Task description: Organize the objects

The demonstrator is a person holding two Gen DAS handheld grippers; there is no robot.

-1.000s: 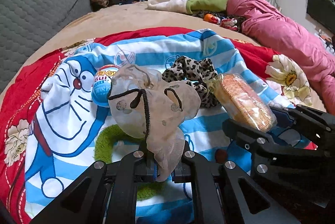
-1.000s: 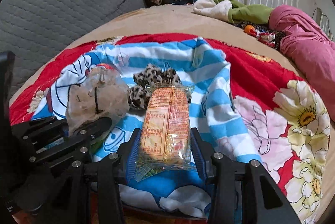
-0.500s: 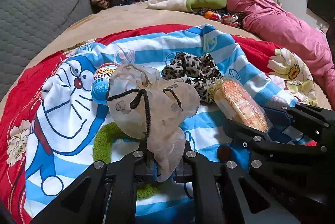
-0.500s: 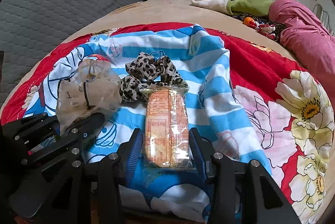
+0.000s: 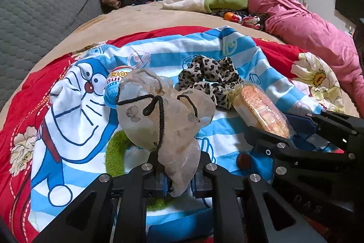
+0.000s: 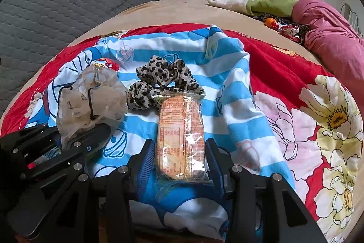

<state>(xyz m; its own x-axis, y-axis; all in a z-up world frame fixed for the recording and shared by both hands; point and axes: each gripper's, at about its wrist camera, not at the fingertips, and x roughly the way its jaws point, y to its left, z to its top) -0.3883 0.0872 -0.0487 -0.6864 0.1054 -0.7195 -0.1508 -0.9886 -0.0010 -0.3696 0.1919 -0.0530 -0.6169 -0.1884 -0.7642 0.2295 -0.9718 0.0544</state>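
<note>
My left gripper (image 5: 178, 177) is shut on the bottom of a sheer beige drawstring pouch (image 5: 166, 115) with a black cord, held above the blue-striped cartoon blanket (image 5: 75, 111). My right gripper (image 6: 182, 159) is shut on an orange biscuit packet (image 6: 179, 134) in clear wrap. The pouch (image 6: 91, 97) and left gripper show at the left of the right wrist view; the packet (image 5: 261, 111) shows at the right of the left wrist view. A leopard-print scrunchie (image 5: 209, 77) lies just beyond both, touching the packet's far end.
A blue and red egg-shaped toy (image 5: 115, 81) lies behind the pouch. A green scrunchie (image 5: 113, 156) lies under the left gripper. A grey quilted headboard (image 5: 41, 8) is on the left, a pink duvet (image 5: 307, 22) on the right, clothes piles at the back.
Both grippers have drawn back and down slightly with their loads. The packet's far end now rests by the leopard scrunchie. Grips are unchanged.
</note>
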